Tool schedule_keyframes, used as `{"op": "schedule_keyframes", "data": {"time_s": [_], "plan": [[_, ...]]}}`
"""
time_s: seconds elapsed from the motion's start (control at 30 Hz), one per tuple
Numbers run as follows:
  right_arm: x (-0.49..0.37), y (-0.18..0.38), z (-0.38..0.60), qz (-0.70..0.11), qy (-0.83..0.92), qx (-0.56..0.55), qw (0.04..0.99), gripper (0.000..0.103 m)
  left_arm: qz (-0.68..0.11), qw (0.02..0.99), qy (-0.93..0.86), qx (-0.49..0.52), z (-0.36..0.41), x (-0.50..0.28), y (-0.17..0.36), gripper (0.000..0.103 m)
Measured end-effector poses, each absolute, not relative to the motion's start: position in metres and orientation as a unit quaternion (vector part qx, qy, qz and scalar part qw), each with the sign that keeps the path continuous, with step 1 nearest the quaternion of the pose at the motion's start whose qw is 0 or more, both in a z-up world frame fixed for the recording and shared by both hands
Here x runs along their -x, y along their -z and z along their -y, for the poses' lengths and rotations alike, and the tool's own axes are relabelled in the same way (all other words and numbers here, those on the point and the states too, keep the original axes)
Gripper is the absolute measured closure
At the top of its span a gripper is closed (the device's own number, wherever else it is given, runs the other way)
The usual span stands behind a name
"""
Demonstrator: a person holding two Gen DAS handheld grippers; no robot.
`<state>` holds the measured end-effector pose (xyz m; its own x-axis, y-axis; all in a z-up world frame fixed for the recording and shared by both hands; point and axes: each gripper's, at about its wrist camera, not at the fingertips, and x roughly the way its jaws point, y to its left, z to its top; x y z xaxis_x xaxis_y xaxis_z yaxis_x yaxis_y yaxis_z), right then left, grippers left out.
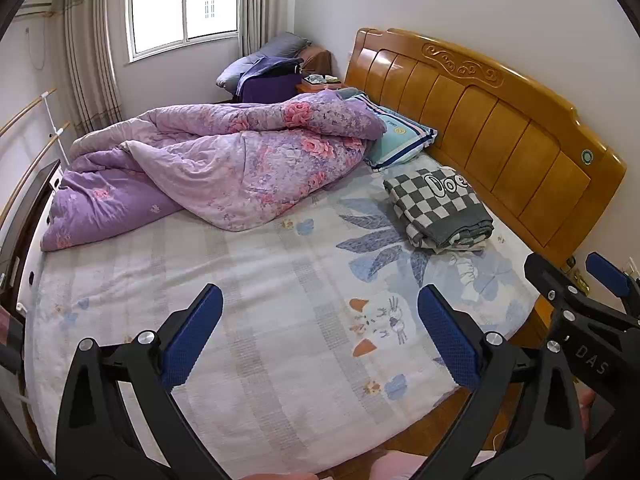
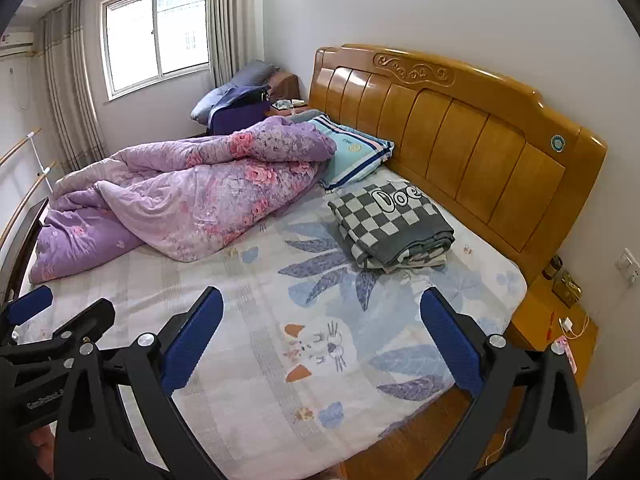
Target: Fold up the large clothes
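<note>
Two grippers were held above the near edge of the bed (image 1: 280, 360), side by side, neither touching any cloth. The left gripper (image 1: 320, 336) was recorded with fingers spread wide apart and nothing between them; the right gripper (image 2: 322, 338) likewise stood wide apart and unloaded. One checkered garment (image 2: 394, 226) was noted lying already folded into a compact stack near the headboard (image 2: 460, 148), beside the striped pillow (image 2: 356, 154). This item was judged done. A purple floral quilt (image 1: 240, 164) was seen bunched and unfolded across the far side of the bed; if counted as part of the task, it was judged still outstanding. No other loose garment was visible. The garment's underside and inner layers were hidden. The quilt's far edge was cut off from view, and the pile (image 1: 264, 68) beneath the window (image 1: 184, 4) could not be identified.
</note>
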<state>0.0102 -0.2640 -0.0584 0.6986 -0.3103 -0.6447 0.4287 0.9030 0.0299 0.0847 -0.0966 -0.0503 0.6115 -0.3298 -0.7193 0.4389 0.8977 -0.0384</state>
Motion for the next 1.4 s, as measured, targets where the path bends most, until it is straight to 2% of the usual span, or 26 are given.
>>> {"op": "schedule_keyframes", "data": {"time_s": [1.4], "plan": [[-0.001, 0.061, 0.275, -0.338, 0.205, -0.085, 0.915, 0.008, -0.387, 0.899, 0.197, -0.065, 0.120, -0.072, 0.055, 0.005]]}}
